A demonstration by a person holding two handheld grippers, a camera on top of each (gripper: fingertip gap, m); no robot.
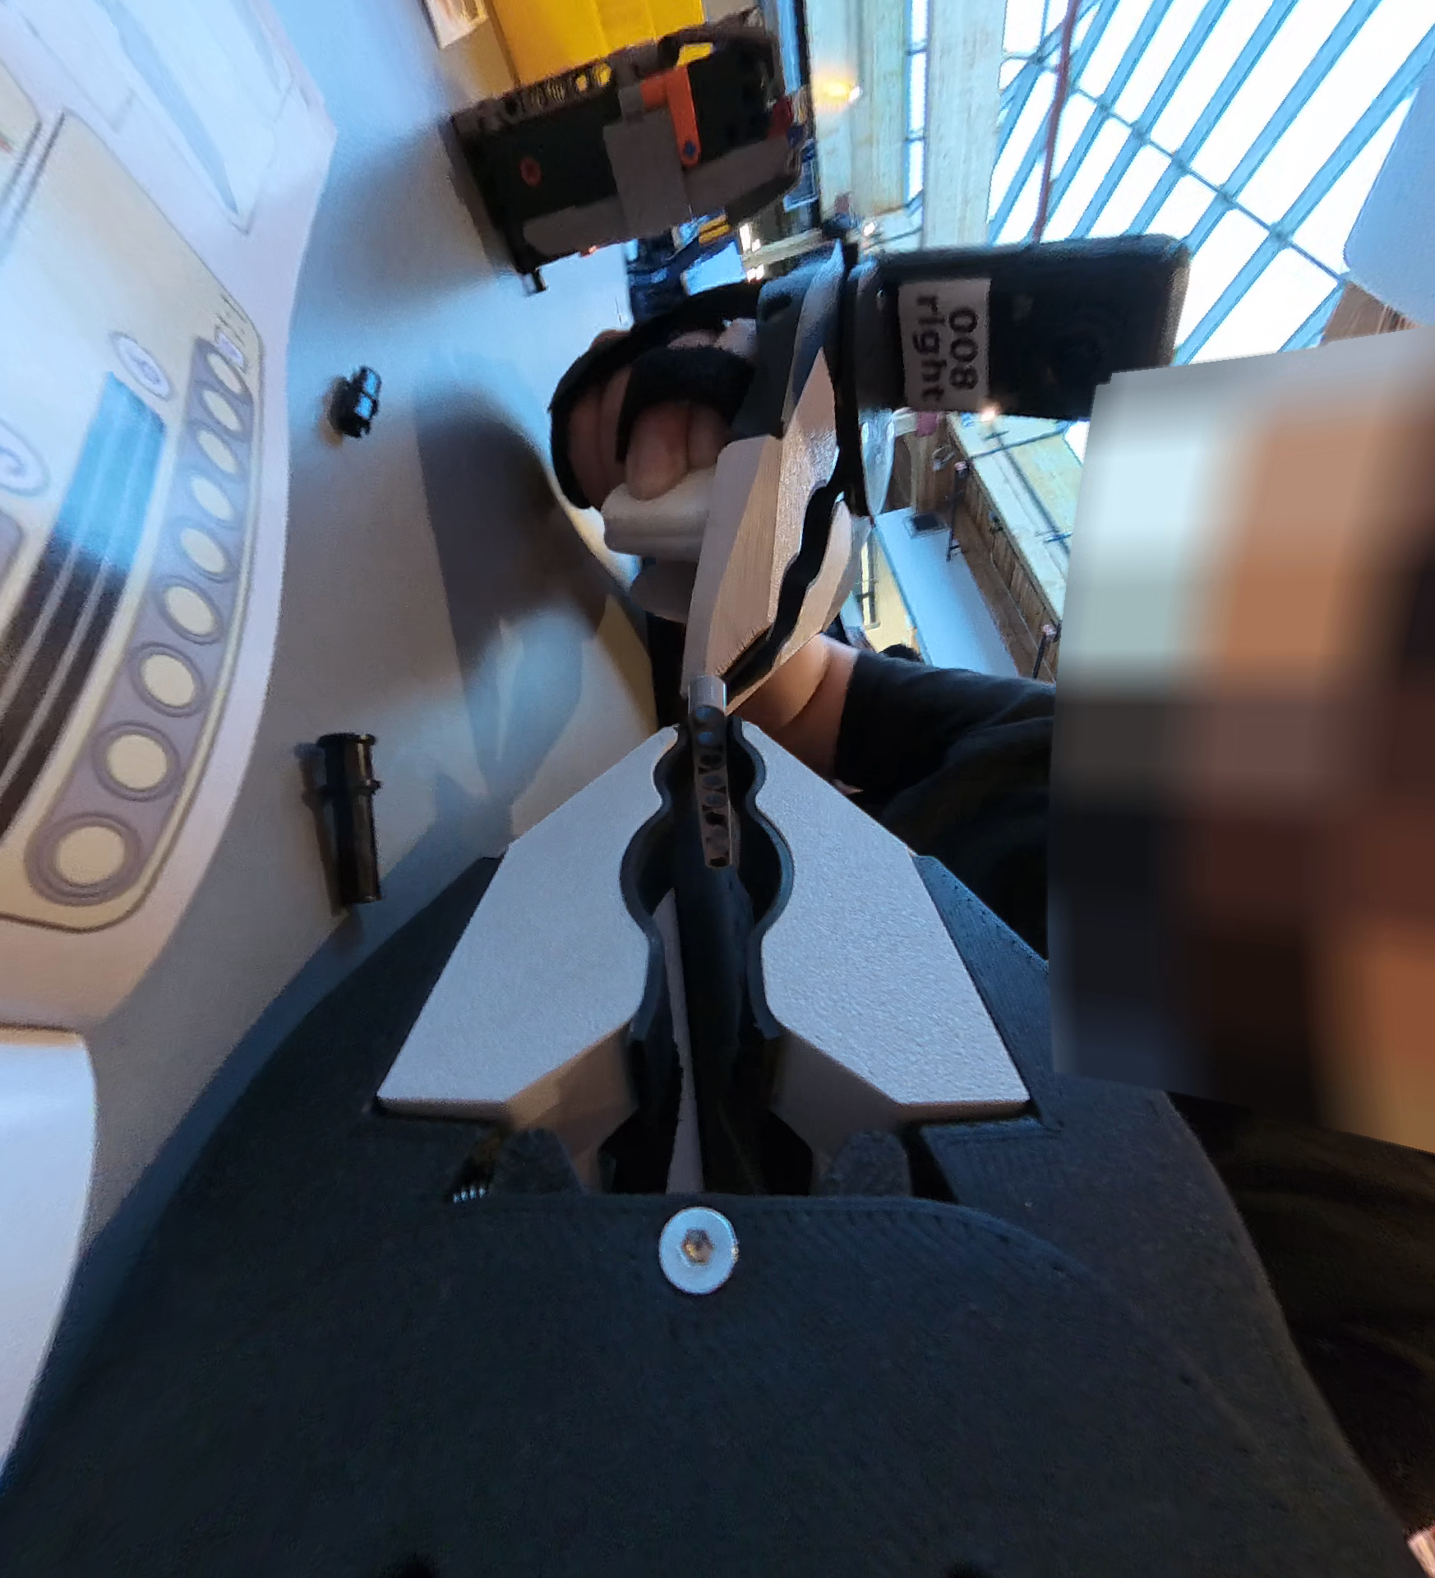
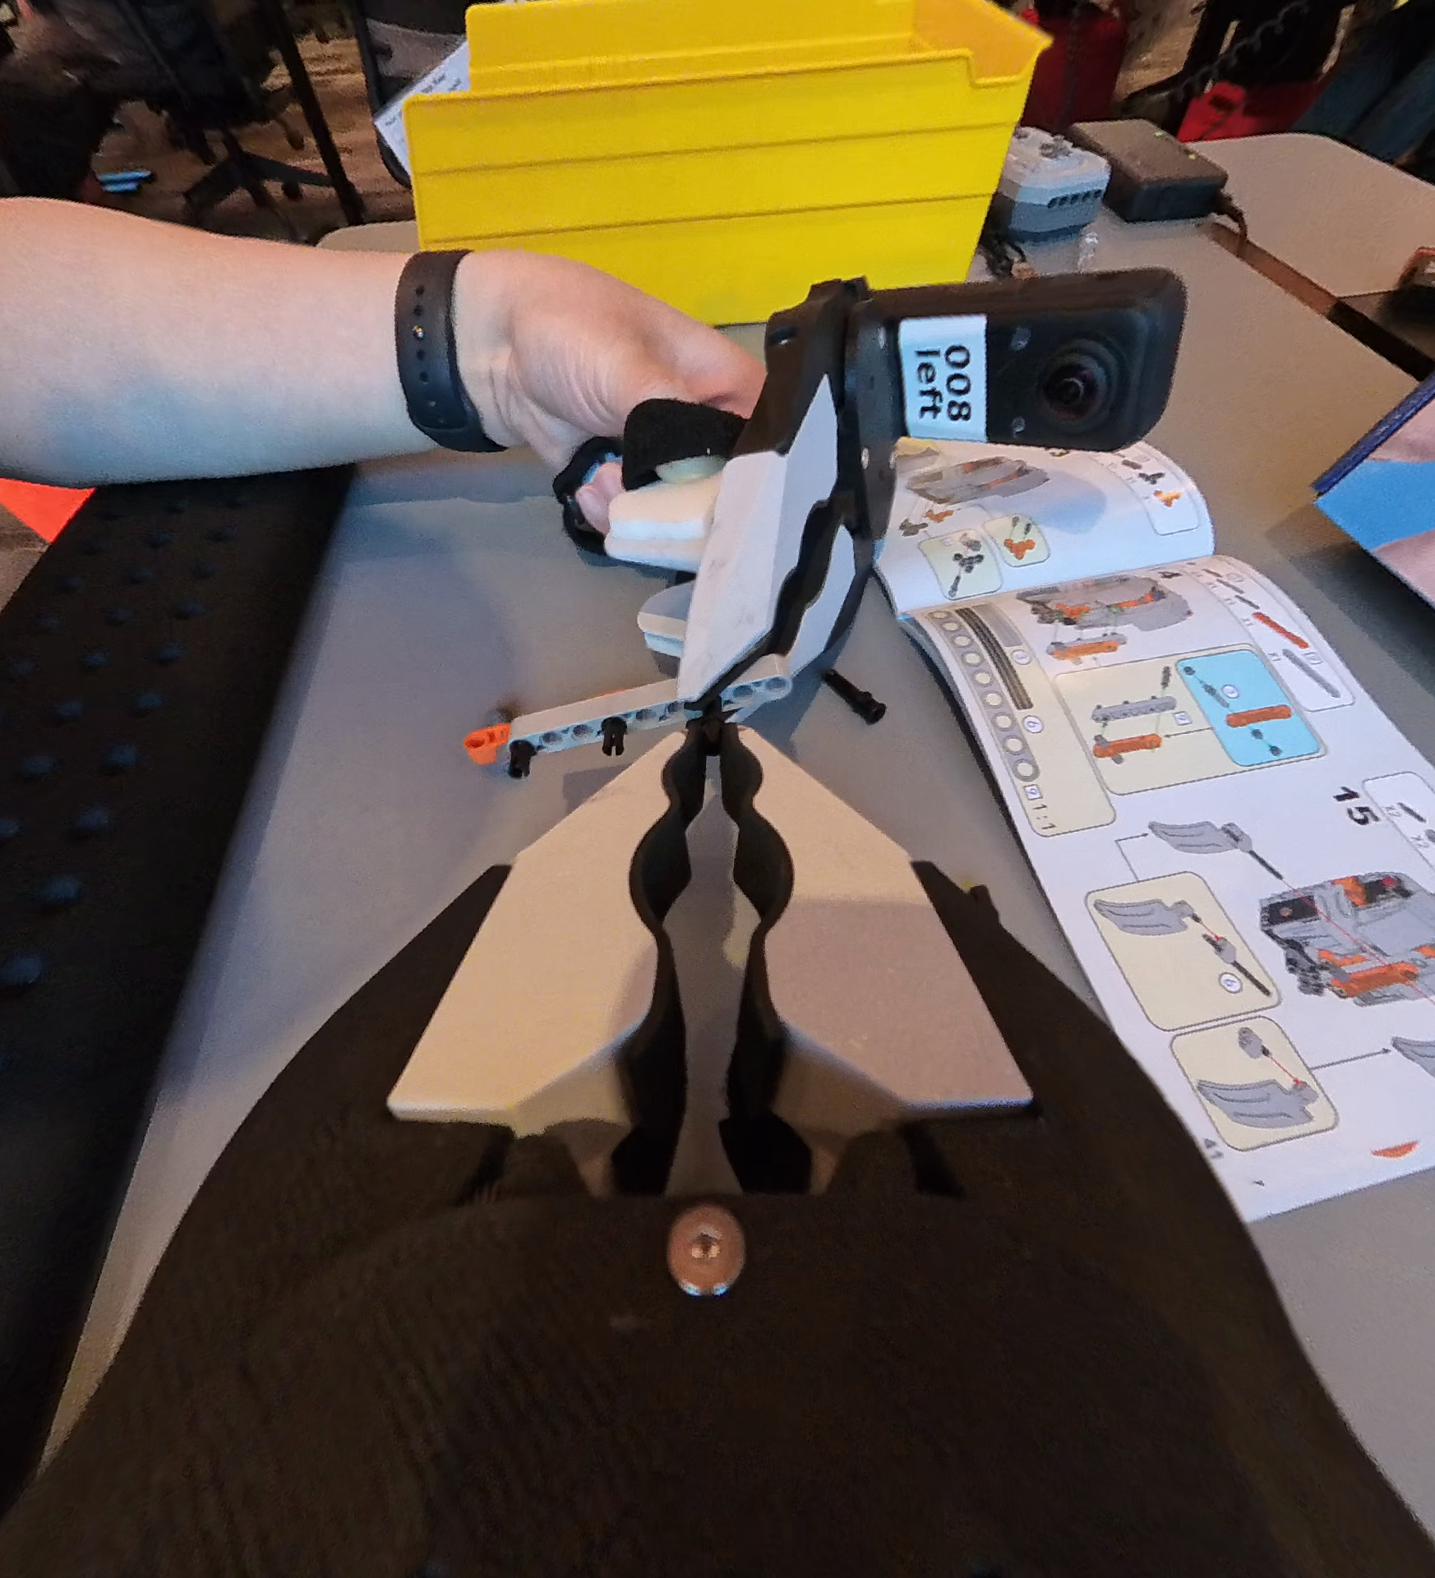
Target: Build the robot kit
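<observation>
grippers meet tip to tip in both views.

left wrist view: left gripper (image 1: pixel 707 751) has its grey wedge fingers (image 1: pixel 560 931) clamped on a long grey perforated plastic beam (image 1: pixel 712 811), seen end-on and running away between them. right gripper (image 1: pixel 727 675) comes in from above, its tips at the beam's far end. two black plastic pins (image 1: pixel 347 820) lie loose on the grey table (image 1: pixel 407 546), beside an open instruction booklet (image 1: pixel 82 598).

right wrist view: right gripper (image 2: pixel 704 734) is pinched together on a small black pin (image 2: pixel 707 726), pressed against the beam (image 2: pixel 603 726), which the left gripper (image 2: pixel 718 696) holds level above the table. the beam carries an orange connector (image 2: pixel 485 741) at its free end and black pins below. a yellow plastic bin (image 2: pixel 697 162) stands behind.

judged from this, keeping the pin square to its hole and the beam steady matters most.
</observation>
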